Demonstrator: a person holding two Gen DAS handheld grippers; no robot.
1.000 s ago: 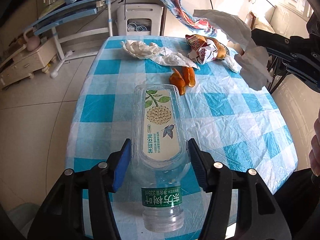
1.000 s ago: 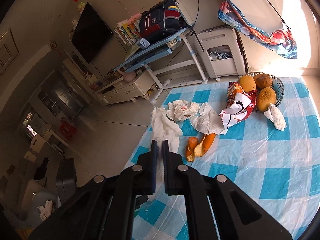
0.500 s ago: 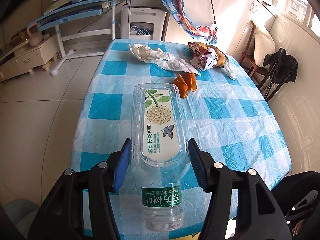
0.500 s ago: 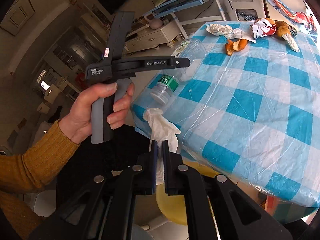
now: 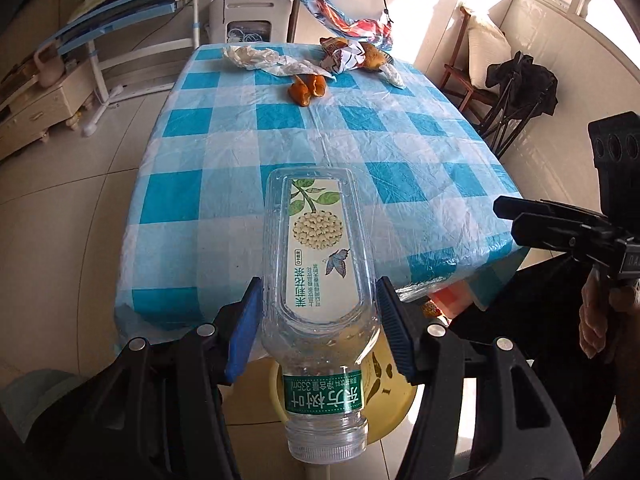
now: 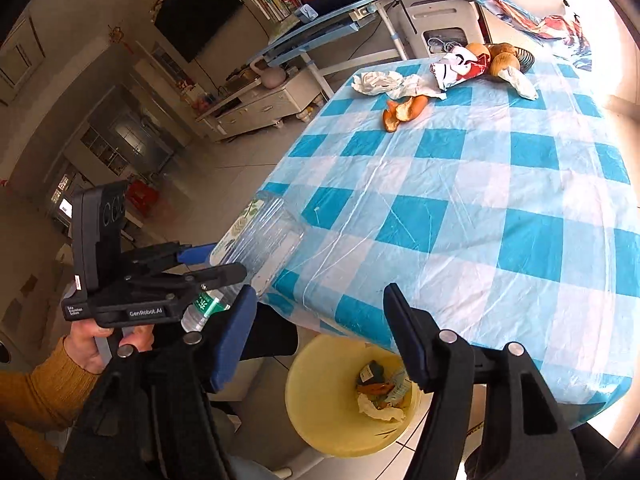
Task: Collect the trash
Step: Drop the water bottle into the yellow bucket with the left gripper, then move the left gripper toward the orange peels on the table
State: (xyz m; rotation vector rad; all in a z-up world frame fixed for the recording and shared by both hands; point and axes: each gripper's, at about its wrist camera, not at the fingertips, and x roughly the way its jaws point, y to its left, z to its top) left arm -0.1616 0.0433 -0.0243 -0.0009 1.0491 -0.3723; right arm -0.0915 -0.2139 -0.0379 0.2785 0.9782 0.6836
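My left gripper [image 5: 318, 300] is shut on an empty clear plastic bottle [image 5: 318, 264], neck toward the camera, held off the table's near edge above the yellow trash bin [image 5: 388, 396]. It also shows in the right wrist view [image 6: 256, 240]. My right gripper [image 6: 320, 320] is open and empty above the yellow bin [image 6: 320, 412], which holds a white tissue [image 6: 378, 408] and other scraps. On the far end of the table lie orange peel [image 5: 306, 90], crumpled white paper [image 5: 256, 58], a snack wrapper [image 5: 344, 58] and a tissue [image 5: 394, 76].
The table has a blue-and-white checked plastic cloth [image 5: 320, 140]. A fruit basket [image 6: 508, 56] stands at its far end. A wooden chair with dark clothing [image 5: 516, 92] is at the right, a blue desk [image 5: 132, 4] and a low cabinet [image 5: 36, 104] at the left.
My right gripper has opened and the white tissue it held now lies in the yellow bin. My left gripper has drawn back with the bottle past the table's near edge.
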